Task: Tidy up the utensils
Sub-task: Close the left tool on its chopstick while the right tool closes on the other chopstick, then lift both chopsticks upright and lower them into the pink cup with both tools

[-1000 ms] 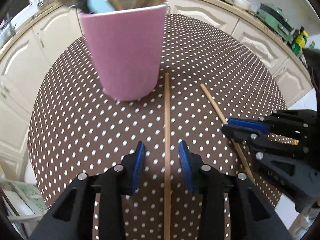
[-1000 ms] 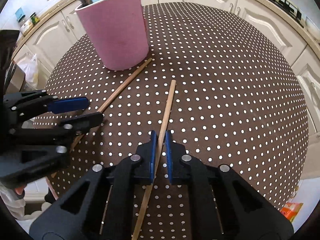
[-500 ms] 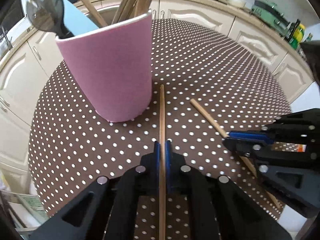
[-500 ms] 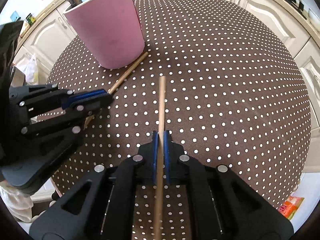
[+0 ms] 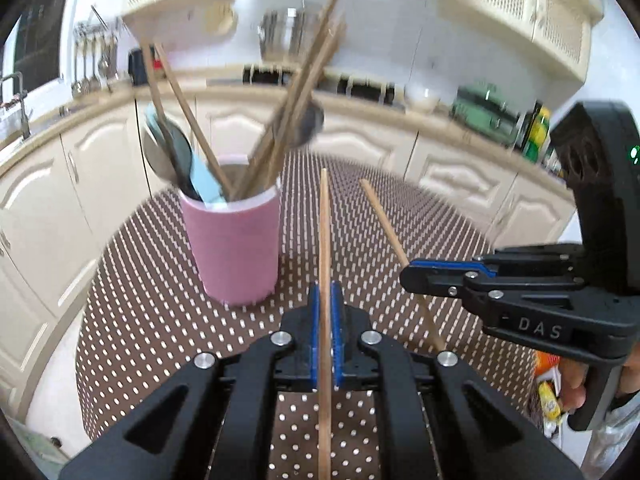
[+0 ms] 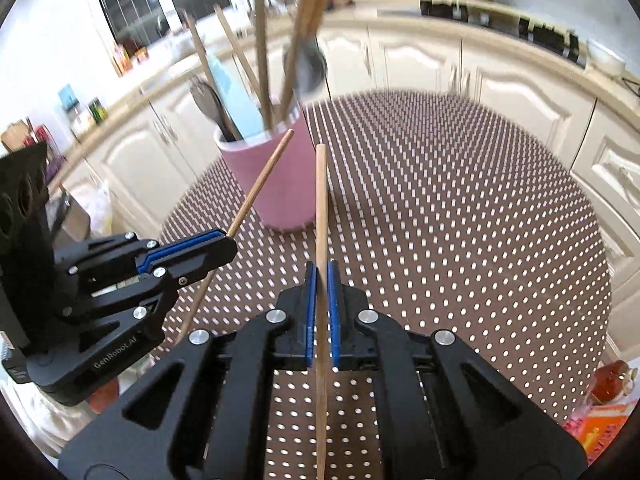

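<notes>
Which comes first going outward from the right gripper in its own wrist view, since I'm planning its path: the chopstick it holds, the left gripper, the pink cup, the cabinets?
1. Chopstick, clamped in the right gripper.
2. Left gripper, to the left.
3. Pink cup, ahead-left on the table.
4. Cabinets, beyond the table.

polka-dot tablecloth [image 6: 460, 200], cream cabinets [image 5: 452, 168], steel pot [image 5: 288, 36], window [image 6: 160, 0]

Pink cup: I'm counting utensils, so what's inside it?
The pink cup holds wooden chopsticks, dark spoons and a light blue utensil; their lower ends are hidden.
</notes>
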Demonstrator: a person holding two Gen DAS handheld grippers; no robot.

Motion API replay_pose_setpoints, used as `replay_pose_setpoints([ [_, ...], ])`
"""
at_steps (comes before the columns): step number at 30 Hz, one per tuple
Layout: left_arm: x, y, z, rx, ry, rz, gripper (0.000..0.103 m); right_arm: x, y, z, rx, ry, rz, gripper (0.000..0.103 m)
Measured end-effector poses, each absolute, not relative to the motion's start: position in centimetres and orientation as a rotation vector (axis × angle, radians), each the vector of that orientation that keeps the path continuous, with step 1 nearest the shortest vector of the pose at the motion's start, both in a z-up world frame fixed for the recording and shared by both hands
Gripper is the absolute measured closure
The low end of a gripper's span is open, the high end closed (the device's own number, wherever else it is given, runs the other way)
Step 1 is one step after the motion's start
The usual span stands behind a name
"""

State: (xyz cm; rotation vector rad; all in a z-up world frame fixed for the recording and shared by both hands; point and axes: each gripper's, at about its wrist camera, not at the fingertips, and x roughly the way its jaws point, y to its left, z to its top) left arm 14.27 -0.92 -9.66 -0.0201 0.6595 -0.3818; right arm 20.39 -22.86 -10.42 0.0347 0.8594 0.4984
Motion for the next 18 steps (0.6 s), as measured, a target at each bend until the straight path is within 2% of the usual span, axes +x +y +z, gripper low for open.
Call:
replay_pose_setpoints([
  [8, 12.7, 1.4, -5.9, -0.136, 0.431, -0.387, 0.098, 17.5, -23.2, -6.4, 0.091, 0.676, 0.512, 0.097],
  [18, 14.5, 2.7, -4.1, -0.292, 0.184, -0.346, 0.098, 17.3, -20.6, -2.2, 0.166, 0.414, 0.518, 0.097],
])
